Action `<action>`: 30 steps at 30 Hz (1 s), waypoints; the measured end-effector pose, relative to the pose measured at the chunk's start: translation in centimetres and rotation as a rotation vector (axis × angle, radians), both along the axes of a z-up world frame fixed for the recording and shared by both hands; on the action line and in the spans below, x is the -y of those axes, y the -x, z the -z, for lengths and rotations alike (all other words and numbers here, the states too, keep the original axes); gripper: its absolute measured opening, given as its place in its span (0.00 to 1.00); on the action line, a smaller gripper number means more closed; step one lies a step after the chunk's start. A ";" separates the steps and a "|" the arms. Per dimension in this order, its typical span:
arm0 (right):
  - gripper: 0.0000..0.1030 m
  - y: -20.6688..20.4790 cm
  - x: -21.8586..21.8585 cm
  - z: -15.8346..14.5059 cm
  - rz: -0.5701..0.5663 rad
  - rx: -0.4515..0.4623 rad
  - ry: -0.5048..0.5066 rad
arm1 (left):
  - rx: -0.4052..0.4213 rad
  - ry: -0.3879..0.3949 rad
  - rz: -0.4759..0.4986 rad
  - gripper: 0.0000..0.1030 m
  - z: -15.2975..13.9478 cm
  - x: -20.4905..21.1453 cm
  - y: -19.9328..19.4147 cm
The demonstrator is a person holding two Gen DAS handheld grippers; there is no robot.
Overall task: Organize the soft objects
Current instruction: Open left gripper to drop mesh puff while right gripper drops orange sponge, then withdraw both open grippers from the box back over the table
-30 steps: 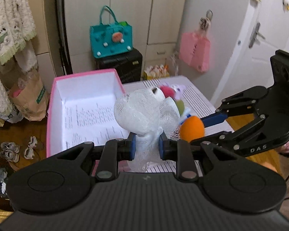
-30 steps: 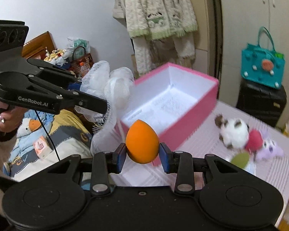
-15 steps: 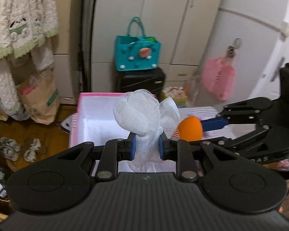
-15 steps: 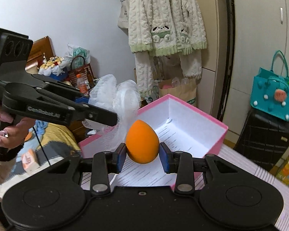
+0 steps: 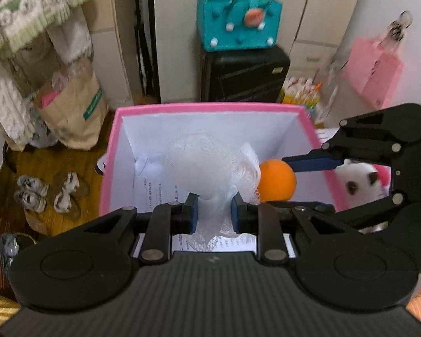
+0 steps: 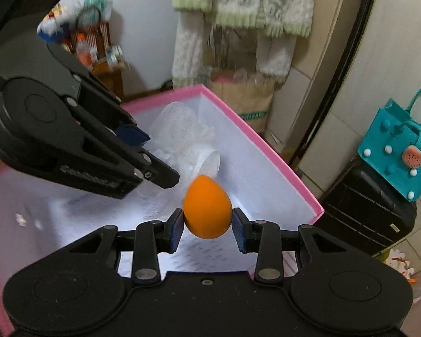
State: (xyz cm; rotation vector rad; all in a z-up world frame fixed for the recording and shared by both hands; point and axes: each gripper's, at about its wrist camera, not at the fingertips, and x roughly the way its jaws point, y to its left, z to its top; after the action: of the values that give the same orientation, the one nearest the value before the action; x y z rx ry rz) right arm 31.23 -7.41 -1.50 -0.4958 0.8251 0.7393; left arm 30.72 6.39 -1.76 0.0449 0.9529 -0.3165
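left gripper (image 5: 214, 214) half buried in mesh pouf (image 5: 207, 165)

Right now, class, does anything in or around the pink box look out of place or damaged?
Nothing stands out: the pink box looks intact, and the white mesh bath pouf and orange sponge egg are both still gripped above it.

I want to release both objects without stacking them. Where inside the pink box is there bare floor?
Free: the pink box floor along its left wall, left of the left hand-held gripper, and under the orange sponge egg in the right hand-held gripper. Crowded: the middle toward the far wall, filled by the white mesh bath pouf.
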 end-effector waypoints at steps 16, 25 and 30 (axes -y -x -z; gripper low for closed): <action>0.61 -3.0 -1.9 2.2 -0.062 0.016 0.095 | -0.102 -0.040 -0.108 0.51 3.8 0.5 -4.6; 0.61 0.4 1.7 -1.6 0.011 -0.025 -0.073 | 0.007 -0.085 -0.077 0.60 0.2 1.2 -0.6; 0.61 3.4 4.2 -4.5 0.052 -0.053 -0.147 | 0.016 -0.101 -0.054 0.60 -2.4 1.4 1.8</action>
State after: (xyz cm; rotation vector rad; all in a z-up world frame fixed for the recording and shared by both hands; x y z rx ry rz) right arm 27.81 -11.58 2.95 -0.3233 0.8230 0.7616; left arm 28.95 4.98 0.62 0.1143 0.9520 -0.2177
